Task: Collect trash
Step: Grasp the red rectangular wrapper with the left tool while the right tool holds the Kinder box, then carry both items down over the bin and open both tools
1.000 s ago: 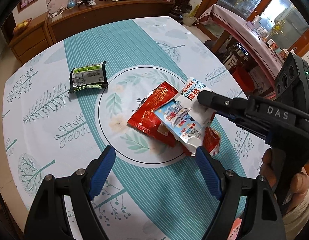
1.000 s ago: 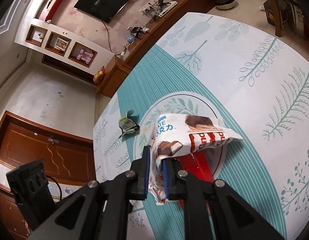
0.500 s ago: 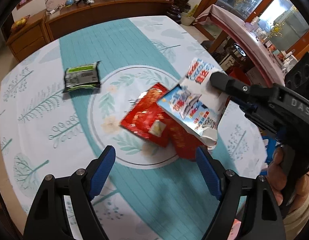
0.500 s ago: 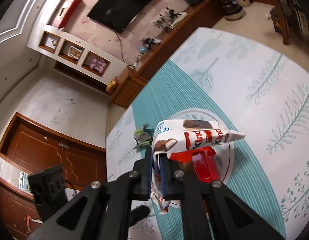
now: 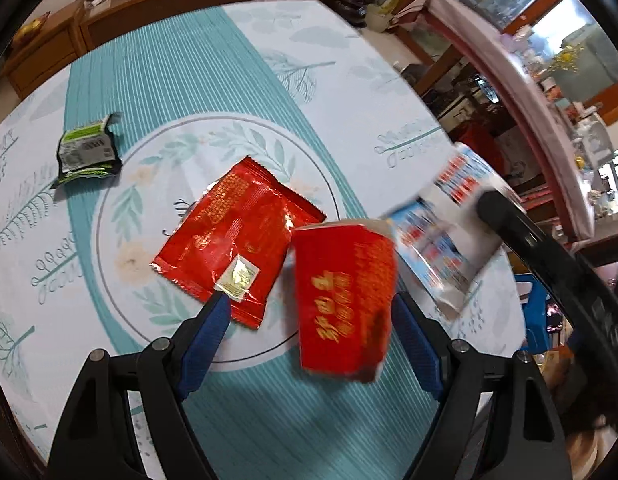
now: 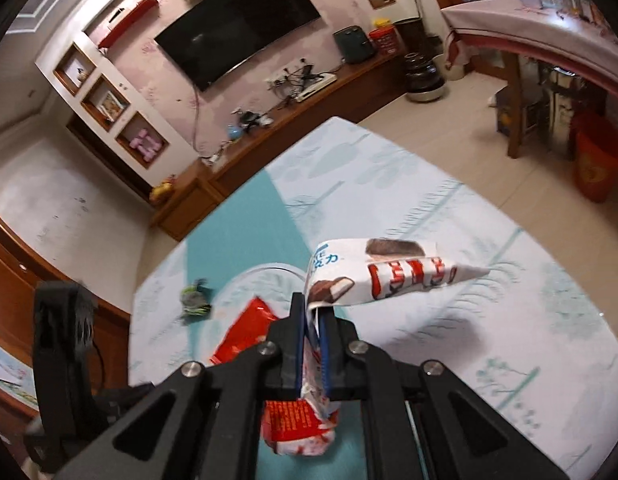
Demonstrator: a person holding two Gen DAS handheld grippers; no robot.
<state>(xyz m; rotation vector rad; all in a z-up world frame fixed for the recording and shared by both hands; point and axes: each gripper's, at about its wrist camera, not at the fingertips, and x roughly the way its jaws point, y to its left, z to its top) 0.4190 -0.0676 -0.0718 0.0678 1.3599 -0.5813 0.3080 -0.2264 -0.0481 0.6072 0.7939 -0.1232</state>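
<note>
right tongs [image 6: 313, 312] pinch a crinkly white foil wrapper [image 6: 389, 276].

white wrapper [image 6: 393, 278]: red block letters on a white panel, cut off and folded, not readable as a whole word; beside them blue Chinese characters, of which "力" can be made out
white wrapper, other side [image 5: 449, 236]: rows of red and blue print, too blurred to read
red packet near the left gripper [image 5: 343, 300]: gold Chinese characters down its face, smeared by blur, not legible
flat red packet [image 5: 237, 240]: fine gold print in a block, too small to read; a small gold-and-white sticker at its lower edge, unreadable
green and black wrapper [image 5: 87, 154]: a white label with a barcode, its figures too small to read
</note>
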